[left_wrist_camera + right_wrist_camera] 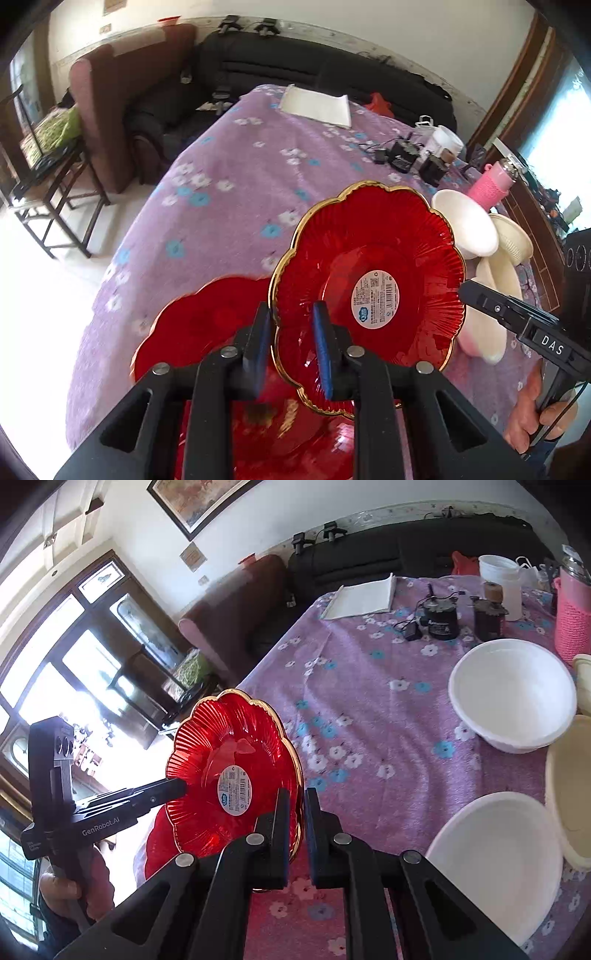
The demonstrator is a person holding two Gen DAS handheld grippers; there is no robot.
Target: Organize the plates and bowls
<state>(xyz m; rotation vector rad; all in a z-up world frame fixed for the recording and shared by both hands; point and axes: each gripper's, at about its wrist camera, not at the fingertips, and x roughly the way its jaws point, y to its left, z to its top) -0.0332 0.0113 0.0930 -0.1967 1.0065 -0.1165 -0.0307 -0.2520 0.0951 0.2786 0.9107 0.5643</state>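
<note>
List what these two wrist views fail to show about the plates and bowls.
- Lower red plate: left wrist view, blurred, partly covered by the left gripper and the lifted red plate.
- Label print: too small in both views.
- Cream bowl: right wrist view, cut off by the frame edge.
- Right gripper: whether its fingers press the plate rim between them is unclear.

Raised plate [369, 280] held on edge between left gripper [291, 350] and right gripper [295, 834], above another plate [199, 332] on the tablecloth [229, 155]. Bowls [513, 694] right; notebook [362, 598] far.
</note>
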